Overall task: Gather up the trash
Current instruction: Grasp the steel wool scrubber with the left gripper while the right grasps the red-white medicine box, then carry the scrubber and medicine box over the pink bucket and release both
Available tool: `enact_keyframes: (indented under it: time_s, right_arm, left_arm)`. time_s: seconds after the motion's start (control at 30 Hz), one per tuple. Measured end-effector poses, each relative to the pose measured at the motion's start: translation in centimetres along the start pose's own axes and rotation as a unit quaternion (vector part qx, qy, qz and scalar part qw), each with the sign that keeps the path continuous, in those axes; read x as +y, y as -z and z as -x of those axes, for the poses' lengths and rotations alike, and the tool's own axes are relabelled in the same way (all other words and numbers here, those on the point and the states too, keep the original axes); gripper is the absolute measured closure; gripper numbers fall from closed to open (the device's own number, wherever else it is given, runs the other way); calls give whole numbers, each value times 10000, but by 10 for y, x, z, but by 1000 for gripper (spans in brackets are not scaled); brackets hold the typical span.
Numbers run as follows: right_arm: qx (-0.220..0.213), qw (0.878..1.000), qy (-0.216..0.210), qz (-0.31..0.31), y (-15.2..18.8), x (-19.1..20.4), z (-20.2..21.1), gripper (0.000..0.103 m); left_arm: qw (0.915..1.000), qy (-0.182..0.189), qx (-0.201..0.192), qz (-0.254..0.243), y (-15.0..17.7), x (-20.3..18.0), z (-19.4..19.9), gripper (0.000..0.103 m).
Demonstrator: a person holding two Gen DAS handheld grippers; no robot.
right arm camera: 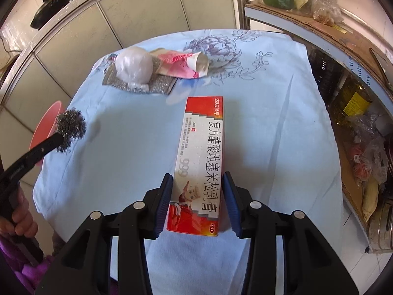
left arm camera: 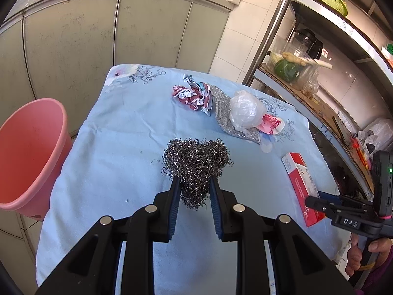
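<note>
A steel wool scourer [left arm camera: 196,162] hangs above the blue tablecloth [left arm camera: 118,135] with my left gripper [left arm camera: 194,180] shut on its lower part. The right wrist view shows the scourer [right arm camera: 71,127] at the left, in front of the pink bucket [right arm camera: 49,120]. A red-and-white medicine box [right arm camera: 199,159] lies lengthwise between the fingers of my right gripper [right arm camera: 197,175], and both blue pads touch its long sides. In the left wrist view this box [left arm camera: 299,182] is at the right table edge with the right gripper [left arm camera: 316,200] on it.
The pink bucket [left arm camera: 29,152] stands open left of the table. At the far side lie crumpled paper [left arm camera: 194,94], a balled plastic bag [left arm camera: 245,109] on a silver scouring cloth [left arm camera: 221,108], and a squashed pink paper cup [right arm camera: 186,64]. A metal shelf rack [left arm camera: 319,73] crowds the right.
</note>
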State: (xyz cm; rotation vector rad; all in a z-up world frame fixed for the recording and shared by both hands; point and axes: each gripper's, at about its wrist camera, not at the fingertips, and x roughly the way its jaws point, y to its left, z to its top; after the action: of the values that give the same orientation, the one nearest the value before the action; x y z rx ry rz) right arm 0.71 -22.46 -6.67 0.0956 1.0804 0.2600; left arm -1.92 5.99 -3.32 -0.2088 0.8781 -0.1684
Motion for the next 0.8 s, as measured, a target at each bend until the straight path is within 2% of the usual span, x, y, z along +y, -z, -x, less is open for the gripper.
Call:
enact_keyframes:
  time_s: [0.2,0.4,0.53,0.8]
  right_arm:
    - [-11,10000,-5,-12,-3,-1,-2,59]
    - [-39,9996,222,163,-9,6,-8,58]
    - [-23,9995,257,178,-11,7,-13,48]
    - [-134,9992,346,144,-19,5,-18,48]
  left_arm:
    - [10000,2,44,-75,2,-5,-2,80]
    - [10000,7,44,-42,3,-4,-3,80]
    - [10000,9,-10,-29,3,-4,0,80]
    - [10000,0,-57,-18,4,-2,2,80]
